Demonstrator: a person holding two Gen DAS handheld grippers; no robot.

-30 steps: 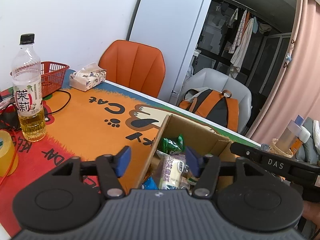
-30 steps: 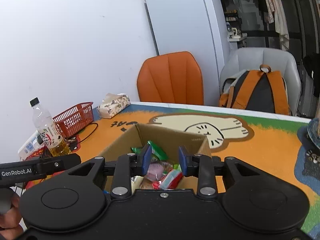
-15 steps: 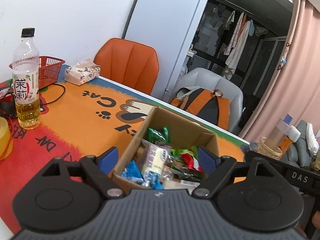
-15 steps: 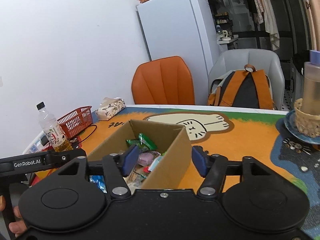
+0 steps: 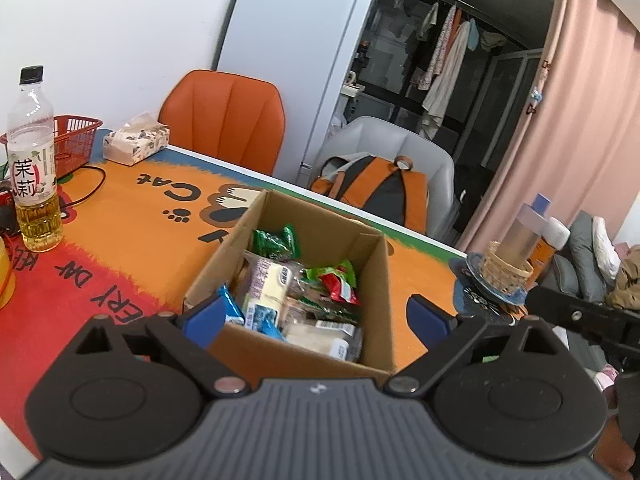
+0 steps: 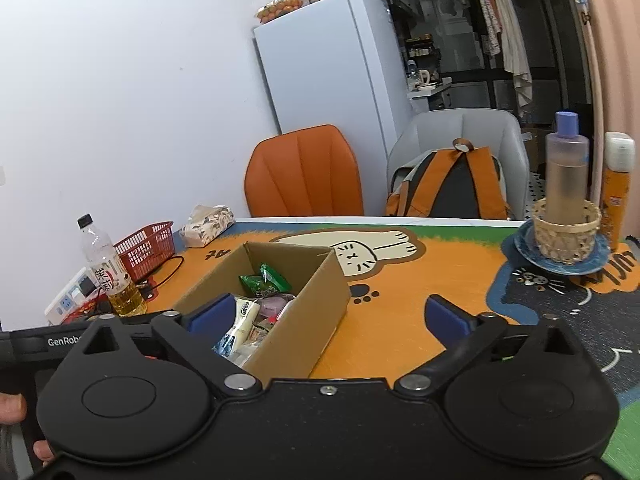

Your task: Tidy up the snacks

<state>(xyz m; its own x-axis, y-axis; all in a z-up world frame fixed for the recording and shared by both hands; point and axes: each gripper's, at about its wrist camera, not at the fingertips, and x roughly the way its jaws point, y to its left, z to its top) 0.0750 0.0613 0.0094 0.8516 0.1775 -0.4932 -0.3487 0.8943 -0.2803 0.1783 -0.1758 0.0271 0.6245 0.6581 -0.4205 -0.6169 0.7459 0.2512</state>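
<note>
- Left gripper (image 5: 316, 314): fingers (image 5: 204, 318) spread wide, having just been opening; nothing gripped. The near end of the cardboard box (image 5: 304, 348) shows between them, pads clear of its walls.
- Right gripper (image 6: 326, 318): fingers (image 6: 446, 316) fully apart, also just opened, released and empty. The box's right wall (image 6: 304, 320) and bare orange mat lie in the gap; no contact seen.
- Cardboard box: open-topped, on the cat-print surface (image 5: 128, 232), holding the snacks (image 5: 296, 292), namely green, red, blue and pale wrappers heaped together.
- Left wrist view only: full spread of box contents, including blue packets (image 5: 232, 308) at the near wall and a barcoded white pack (image 5: 324, 336).
- Right wrist view only: white power strip (image 6: 70, 300) by the wall, fruit tray atop the fridge (image 6: 280, 8), a person's fingertips at the lower left edge.
- Both views: tea bottle (image 5: 34, 160), red basket (image 5: 76, 140), tissue pack (image 5: 136, 144), orange chair (image 5: 228, 120), grey chair with backpack (image 5: 376, 188), wicker holder with bottle on a blue plate (image 6: 566, 232).
</note>
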